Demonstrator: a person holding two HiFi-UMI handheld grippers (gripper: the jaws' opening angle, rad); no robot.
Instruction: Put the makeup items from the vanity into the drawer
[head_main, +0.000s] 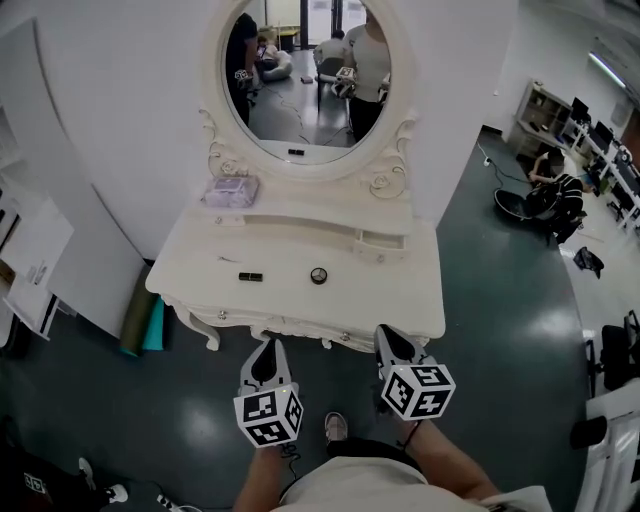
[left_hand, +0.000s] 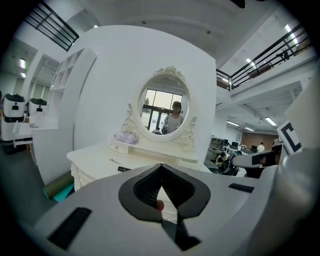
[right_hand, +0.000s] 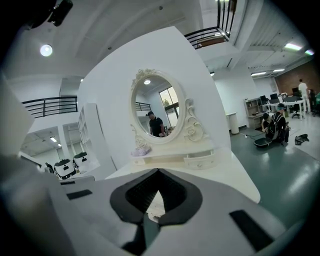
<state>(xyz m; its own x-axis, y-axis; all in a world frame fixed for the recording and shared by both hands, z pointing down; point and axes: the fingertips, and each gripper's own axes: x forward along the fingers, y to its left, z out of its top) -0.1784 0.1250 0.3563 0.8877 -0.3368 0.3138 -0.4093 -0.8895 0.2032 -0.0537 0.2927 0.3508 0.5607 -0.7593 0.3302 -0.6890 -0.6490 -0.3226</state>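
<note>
The white vanity (head_main: 400, 300) stands in front of me under an oval mirror (head_main: 305, 75). On its top lie a small black rectangular makeup item (head_main: 251, 276), a round dark compact (head_main: 319, 275) and a thin stick (head_main: 228, 259). A small drawer (head_main: 383, 240) sits in the raised shelf at the right and looks slightly pulled out. My left gripper (head_main: 266, 352) and right gripper (head_main: 392, 342) hover side by side just short of the vanity's front edge. Both are shut with nothing in them. The left gripper (left_hand: 161, 165) points at the black item (left_hand: 123, 169); the right gripper (right_hand: 158, 170) points toward the drawer (right_hand: 200, 161).
A lilac pouch (head_main: 231, 190) rests on the shelf's left end. Green rolled mats (head_main: 146, 322) lean beside the vanity's left side, next to a white cabinet (head_main: 35, 270). People sit at desks far right (head_main: 555, 185). My shoe (head_main: 336, 427) shows on the dark floor.
</note>
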